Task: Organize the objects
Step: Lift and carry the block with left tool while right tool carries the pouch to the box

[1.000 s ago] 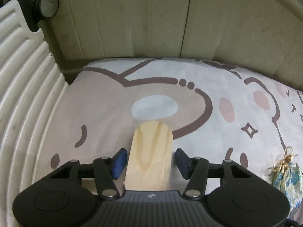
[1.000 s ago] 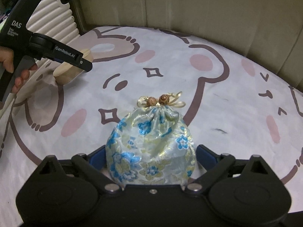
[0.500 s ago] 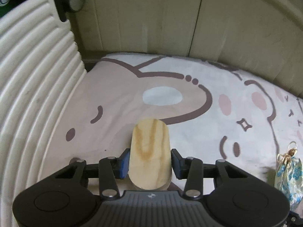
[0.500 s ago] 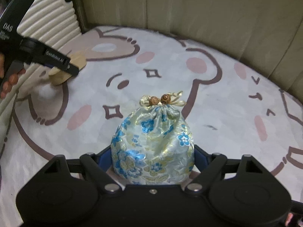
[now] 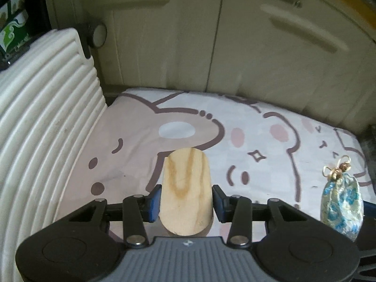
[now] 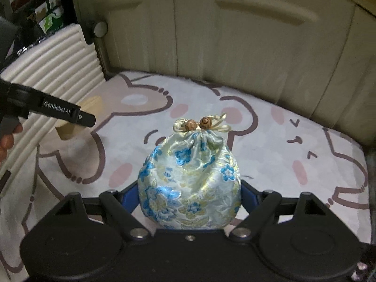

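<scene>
My left gripper is shut on a pale wooden block with a rounded end and holds it above the cartoon bear mat. The block and the left gripper also show at the left of the right wrist view. My right gripper is shut on a blue and gold floral drawstring pouch, upright, with two wooden beads at its tied top. The pouch also shows at the right edge of the left wrist view.
A white ribbed board leans along the mat's left side. Beige cabinet doors stand behind the mat. Dark shelves with green boxes are at the far left. The mat's right edge drops off.
My left gripper closed on the wooden block and lifted it. My right gripper closed on the pouch and raised it; both views have pulled back and upward.
</scene>
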Motion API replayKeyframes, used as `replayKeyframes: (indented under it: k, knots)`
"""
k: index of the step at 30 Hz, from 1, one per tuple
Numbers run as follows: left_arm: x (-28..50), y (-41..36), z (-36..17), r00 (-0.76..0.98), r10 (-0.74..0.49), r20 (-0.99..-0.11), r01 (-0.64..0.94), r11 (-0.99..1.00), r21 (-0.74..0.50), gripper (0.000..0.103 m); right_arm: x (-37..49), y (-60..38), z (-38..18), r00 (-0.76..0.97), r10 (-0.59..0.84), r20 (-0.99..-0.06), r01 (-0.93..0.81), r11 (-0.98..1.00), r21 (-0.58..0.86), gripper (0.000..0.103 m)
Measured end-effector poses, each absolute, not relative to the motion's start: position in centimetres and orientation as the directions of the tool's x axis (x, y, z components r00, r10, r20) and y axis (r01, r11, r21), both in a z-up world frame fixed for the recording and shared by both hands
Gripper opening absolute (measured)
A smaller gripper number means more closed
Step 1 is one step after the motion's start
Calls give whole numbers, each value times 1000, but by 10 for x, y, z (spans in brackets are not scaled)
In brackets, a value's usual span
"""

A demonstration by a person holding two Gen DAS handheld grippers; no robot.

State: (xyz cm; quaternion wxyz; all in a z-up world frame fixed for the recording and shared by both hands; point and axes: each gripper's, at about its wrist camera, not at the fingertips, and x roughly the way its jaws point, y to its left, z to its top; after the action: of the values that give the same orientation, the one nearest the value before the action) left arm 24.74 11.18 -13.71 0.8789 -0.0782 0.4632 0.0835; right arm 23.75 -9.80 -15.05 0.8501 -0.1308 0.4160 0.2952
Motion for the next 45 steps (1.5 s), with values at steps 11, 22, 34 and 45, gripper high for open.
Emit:
replayKeyframes:
  k: [11, 22, 34, 45]
  knots:
    - [210, 72, -94, 647, 64, -760, -193, 978, -82, 45, 217, -125, -114, 535, 402, -743, -572, 820, 31, 85]
    - [184, 47, -68, 705, 35, -708, -184, 973, -136, 45, 202, -158, -88, 588, 397, -705, -520, 853, 47, 85]
    - [162, 7, -56, 724, 27, -689, -114, 990, -81, 45, 194, -191, -72, 628, 366, -687, -464, 884, 48, 85]
    - [154, -23, -52, 724, -4, -689, -60, 996, -69, 45, 190, -223, -67, 649, 340, -681, -414, 908, 58, 85]
